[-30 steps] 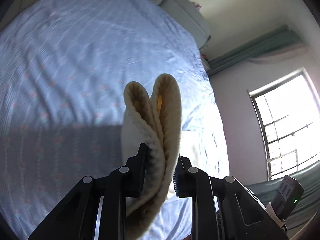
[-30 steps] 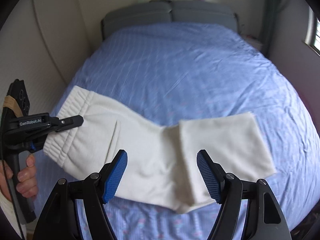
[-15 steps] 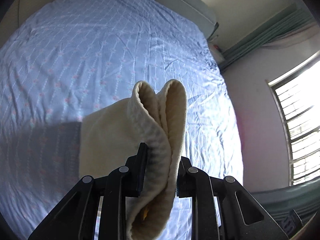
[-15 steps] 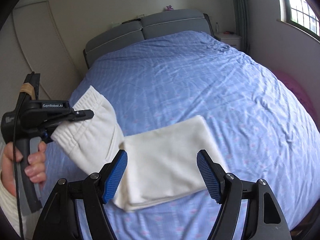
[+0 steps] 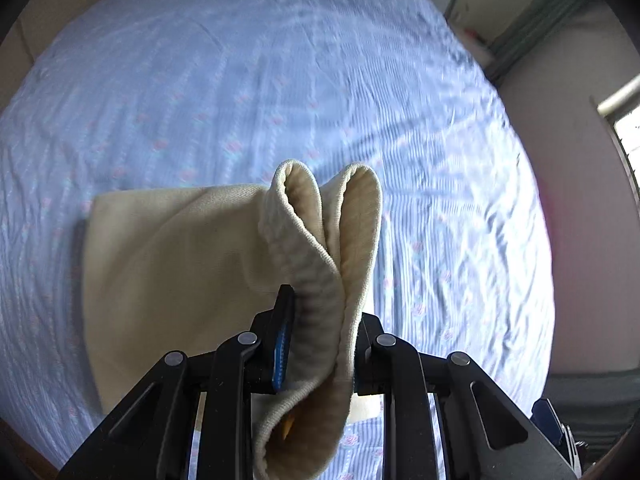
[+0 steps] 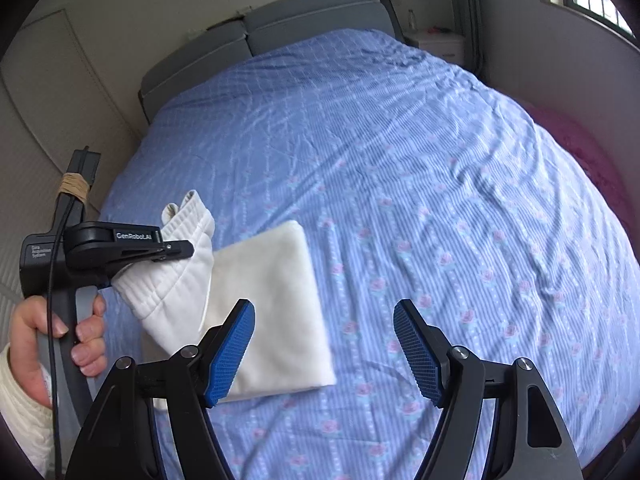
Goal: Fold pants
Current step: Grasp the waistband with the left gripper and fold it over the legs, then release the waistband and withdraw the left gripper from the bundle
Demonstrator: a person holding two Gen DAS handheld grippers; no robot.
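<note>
Cream pants (image 6: pixel 276 304) lie partly folded on the blue bed, near its front left. My left gripper (image 5: pixel 324 320) is shut on the ribbed waistband (image 5: pixel 320 248) and holds it raised over the flat leg part (image 5: pixel 168 264). It also shows in the right wrist view (image 6: pixel 176 250), gripping the waistband (image 6: pixel 176 292) above the left end of the pants. My right gripper (image 6: pixel 324 354) is open and empty, hovering over the bed just right of the pants' front edge.
The bed's blue patterned sheet (image 6: pixel 420 184) spreads far and right. A grey headboard (image 6: pixel 280 28) stands at the back, with a white nightstand (image 6: pixel 440 46) at the right. A wall (image 6: pixel 540 48) with a window runs along the right; a pale wall panel (image 6: pixel 36 100) is on the left.
My left gripper has carried the waistband rightward over the legs, so the pants now look shorter and doubled. My right gripper has drawn back and stayed open.
</note>
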